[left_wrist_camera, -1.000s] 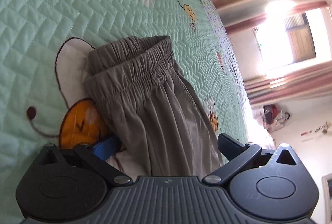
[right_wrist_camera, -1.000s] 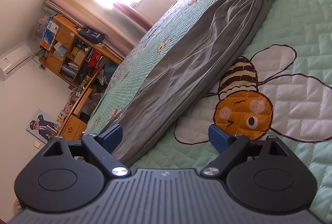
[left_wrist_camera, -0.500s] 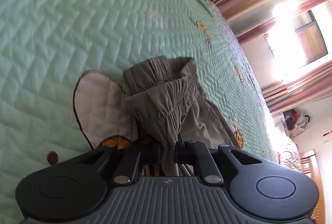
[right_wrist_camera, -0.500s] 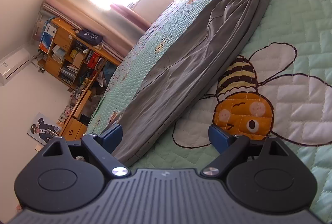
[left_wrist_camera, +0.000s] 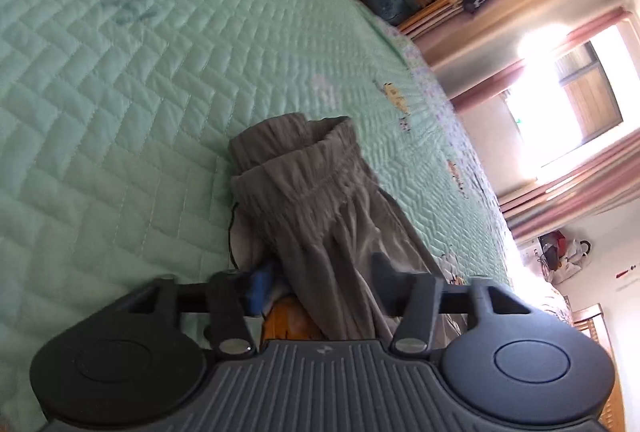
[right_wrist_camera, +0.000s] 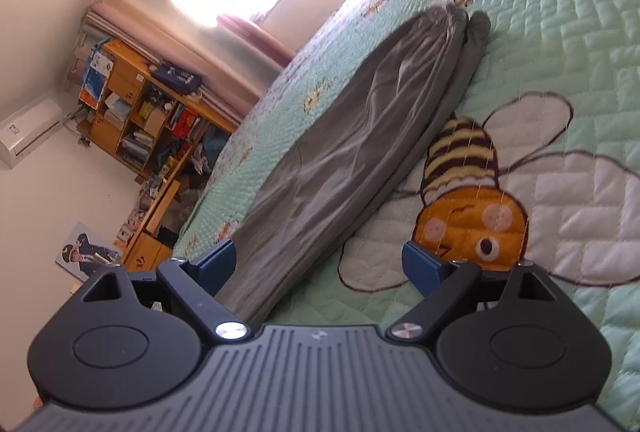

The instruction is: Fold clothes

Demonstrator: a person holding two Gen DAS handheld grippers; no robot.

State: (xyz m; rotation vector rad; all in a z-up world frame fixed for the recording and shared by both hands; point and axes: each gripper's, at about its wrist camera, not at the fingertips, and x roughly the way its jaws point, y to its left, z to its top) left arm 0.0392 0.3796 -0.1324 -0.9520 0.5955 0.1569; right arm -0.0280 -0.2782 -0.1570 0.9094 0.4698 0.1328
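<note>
Currently the left gripper is opening around grey trousers; the right gripper stands wide, apparently empty; shelf contents blurred.

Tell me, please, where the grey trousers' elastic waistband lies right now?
In the left wrist view, the grey trousers' gathered waistband lies mid-frame on the mint-green quilted bedspread, just beyond the left gripper, whose jaws are opening.

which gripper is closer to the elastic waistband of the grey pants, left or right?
Left. The left gripper sits just short of the waistband, jaws opening with grey fabric between them. The right gripper is open at the opposite end of the pants, waistband far ahead.
</note>
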